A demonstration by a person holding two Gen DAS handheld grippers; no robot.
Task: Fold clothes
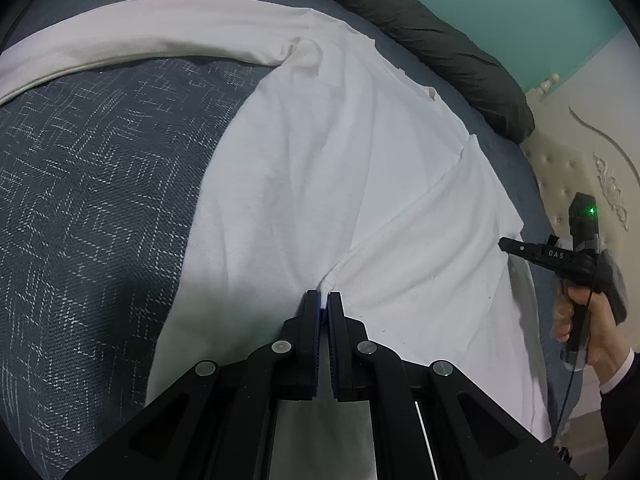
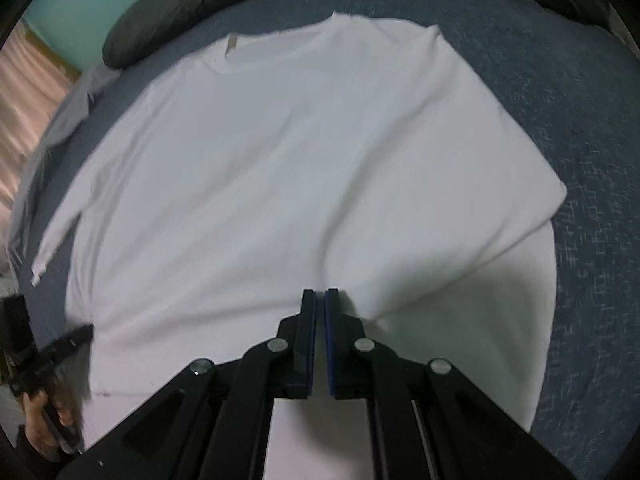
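A white long-sleeved shirt [image 2: 288, 152] lies spread flat on a blue-grey woven bedspread [image 1: 88, 184], filling most of the right wrist view. Its round neckline sits at twelve o'clock in that view, with a small label just inside the collar toward eleven. One sleeve trails down the shirt's edge toward nine o'clock, its cuff resting on the bedspread. The other side, toward three o'clock, is doubled over onto the body, making a slanted edge and a blunt corner. The cloth is soft and plain, with shallow creases running down its length.

The left gripper [image 1: 324, 296] is clenched on a small pinch of the white fabric, which gathers into radiating folds just ahead of the fingertips. In the left wrist view a long sleeve stretches away toward ten o'clock across the bedspread.

The right gripper [image 2: 320, 294] has its jaws pressed nearly together, poised over the shirt's lower part at six o'clock; whether any cloth is caught between them cannot be told.

A dark rolled blanket [image 1: 440, 40] lies beyond the shirt at one o'clock.
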